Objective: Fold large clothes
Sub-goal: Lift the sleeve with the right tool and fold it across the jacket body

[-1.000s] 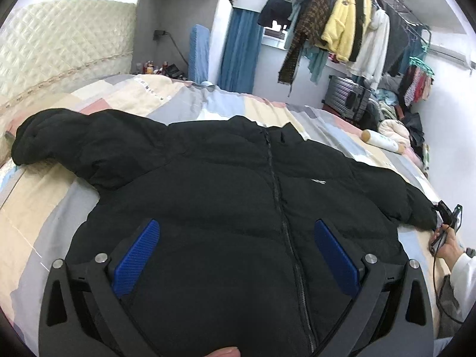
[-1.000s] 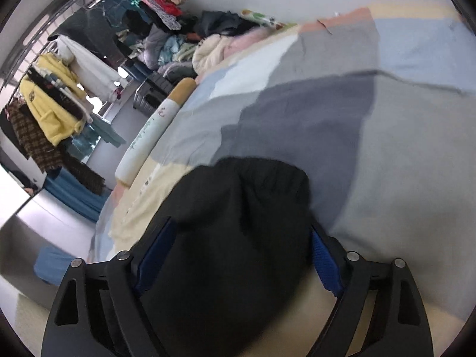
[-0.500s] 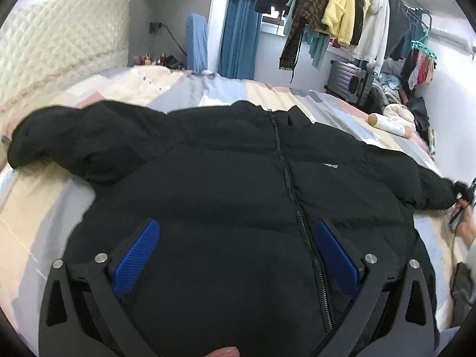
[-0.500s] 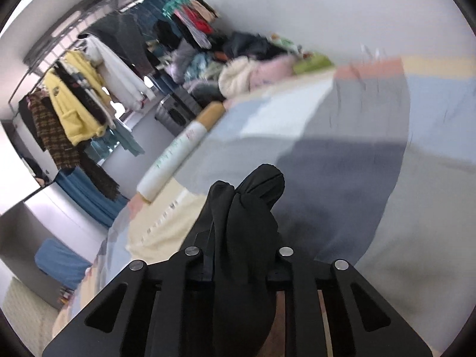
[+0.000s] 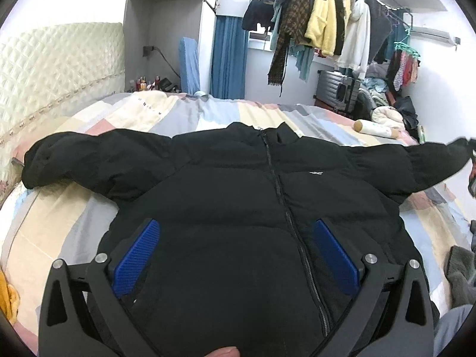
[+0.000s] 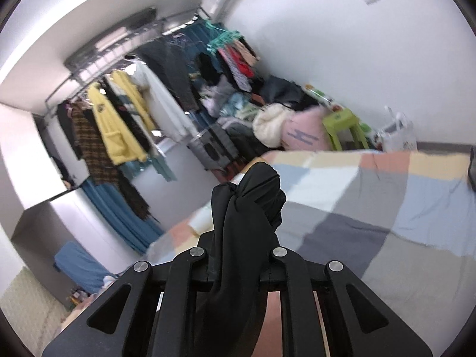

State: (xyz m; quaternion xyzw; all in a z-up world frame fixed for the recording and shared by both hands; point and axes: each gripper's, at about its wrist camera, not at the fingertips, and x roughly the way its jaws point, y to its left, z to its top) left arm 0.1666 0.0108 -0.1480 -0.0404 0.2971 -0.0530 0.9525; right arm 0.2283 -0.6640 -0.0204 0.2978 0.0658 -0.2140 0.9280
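A black puffer jacket (image 5: 238, 196) lies face up on the patchwork bed (image 5: 59, 208), zip closed, collar away from me. Its left sleeve (image 5: 74, 157) lies spread flat. My left gripper (image 5: 235, 238) is open and hovers over the jacket's lower front, its blue pads (image 5: 136, 255) apart and holding nothing. My right gripper (image 6: 238, 253) is shut on the jacket's right sleeve cuff (image 6: 253, 196) and holds it lifted above the bed (image 6: 386, 208). In the left wrist view that sleeve (image 5: 431, 160) stretches up and to the right.
A padded cream headboard (image 5: 53, 71) stands at the left. A rail of hanging clothes (image 5: 321, 26) and a grey suitcase (image 5: 336, 89) stand beyond the bed. A cream bolster (image 5: 374, 128) lies at the bed's far right edge. Piled clothes and a green stool (image 6: 345, 125) fill the corner.
My right gripper closed on the right sleeve cuff and lifted it off the bed. The left gripper stayed open and pulled back a little over the jacket.
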